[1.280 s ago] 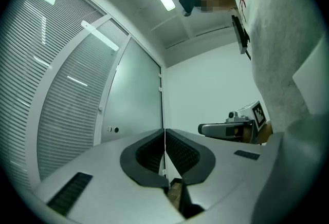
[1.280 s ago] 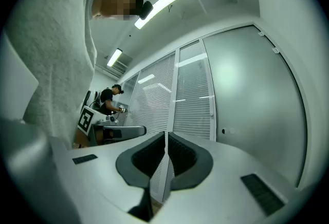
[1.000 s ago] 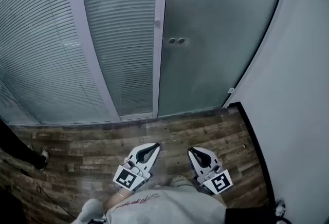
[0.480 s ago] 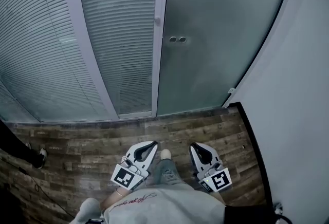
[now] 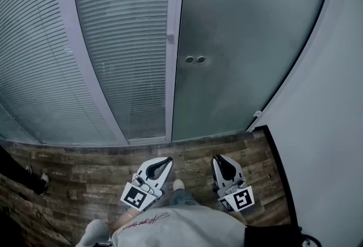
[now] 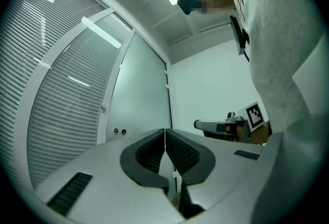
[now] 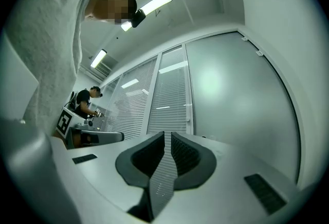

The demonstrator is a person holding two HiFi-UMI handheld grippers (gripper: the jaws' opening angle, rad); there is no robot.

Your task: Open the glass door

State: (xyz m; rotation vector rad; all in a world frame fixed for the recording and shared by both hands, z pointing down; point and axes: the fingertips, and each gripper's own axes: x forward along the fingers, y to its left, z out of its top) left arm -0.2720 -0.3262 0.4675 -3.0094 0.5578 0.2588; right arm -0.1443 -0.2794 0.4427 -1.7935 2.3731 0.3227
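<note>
The frosted glass door [image 5: 238, 42] fills the upper right of the head view, with two small round fittings [image 5: 194, 60] near its left edge, beside the pale vertical frame [image 5: 176, 25]. My left gripper [image 5: 165, 160] and right gripper [image 5: 218, 159] are held low over the wooden floor, side by side, short of the door and apart from it. Both are shut with nothing between the jaws. In the left gripper view the door [image 6: 141, 99] and its fittings [image 6: 119, 131] lie ahead of the closed gripper [image 6: 165, 133]. The right gripper view has the door [image 7: 236, 94] beyond its gripper [image 7: 167, 135].
Glass panels with slatted blinds [image 5: 113, 42] stand left of the door. A white wall [image 5: 334, 127] with a black skirting [image 5: 279, 155] closes in on the right. Another person's shoe [image 5: 41, 183] is at the far left, and a person [image 7: 85, 99] stands in the background.
The door and frame have drawn nearer and larger in the head view. Both grippers have moved forward toward the door, still shut. A foot now shows between them.
</note>
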